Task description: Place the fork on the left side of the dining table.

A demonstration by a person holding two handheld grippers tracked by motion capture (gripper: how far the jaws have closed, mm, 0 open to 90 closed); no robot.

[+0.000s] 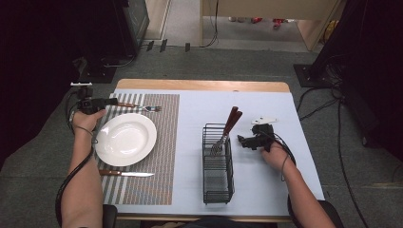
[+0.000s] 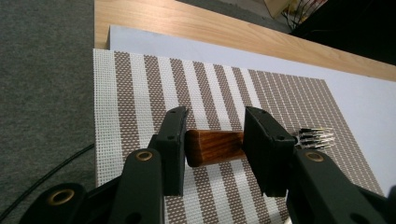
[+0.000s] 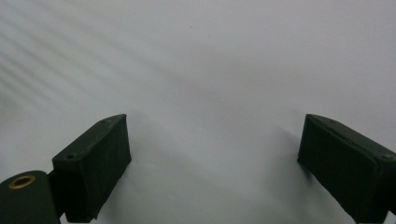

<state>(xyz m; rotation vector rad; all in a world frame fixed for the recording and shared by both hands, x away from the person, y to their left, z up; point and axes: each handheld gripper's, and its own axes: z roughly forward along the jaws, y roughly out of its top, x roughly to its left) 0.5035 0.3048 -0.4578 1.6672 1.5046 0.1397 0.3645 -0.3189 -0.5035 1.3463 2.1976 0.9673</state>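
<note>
Left tongs released around a fork's wooden handle, fork lying on the striped placemat beyond the plate, right tongs spread wide over bare worktop.

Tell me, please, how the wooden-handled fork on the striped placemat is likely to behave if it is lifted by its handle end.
The fork looks rigid, so it should not flex. Gripped at the handle's end between the left gripper jaws, its metal tines would probably sag. The flat handle makes rolling unlikely, and the woven placemat should limit sliding.

Glossy wooden handle and shiny metal tines on the fork; woven, rough-textured striped placemat; glossy white plate; black wire basket.
</note>
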